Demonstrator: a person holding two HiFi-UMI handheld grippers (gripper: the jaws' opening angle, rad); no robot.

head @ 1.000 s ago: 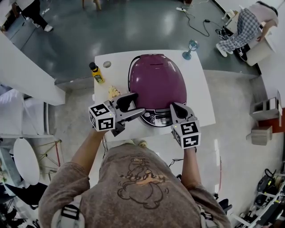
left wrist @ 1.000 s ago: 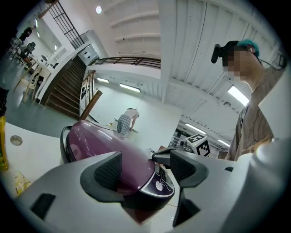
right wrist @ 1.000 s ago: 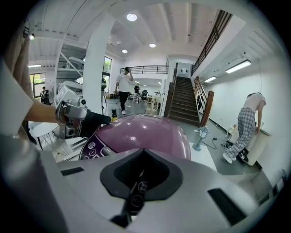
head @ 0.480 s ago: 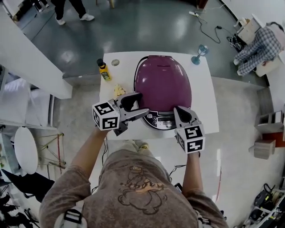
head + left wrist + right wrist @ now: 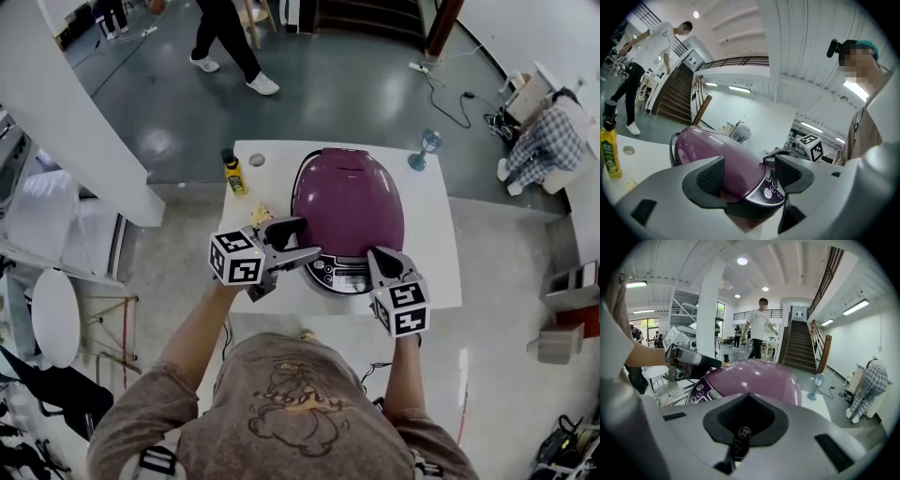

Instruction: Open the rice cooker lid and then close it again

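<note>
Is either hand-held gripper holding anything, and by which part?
Nothing is held: the left hand-held gripper is open near the rice cooker, the right hand-held gripper shut and empty.

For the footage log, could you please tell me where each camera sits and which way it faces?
Head view: on the person's head, facing steeply down at the rice cooker; shirt, forearms, left hand-held gripper, right hand-held gripper show.
Left gripper view: on the left one, facing across the cooker's control panel toward the person's torso; open jaws show.
Right gripper view: on the right one, facing over the lid toward the staircase; shut jaws, left forearm show.
Shared: both gripper views show the cooker and the opposite gripper.
</note>
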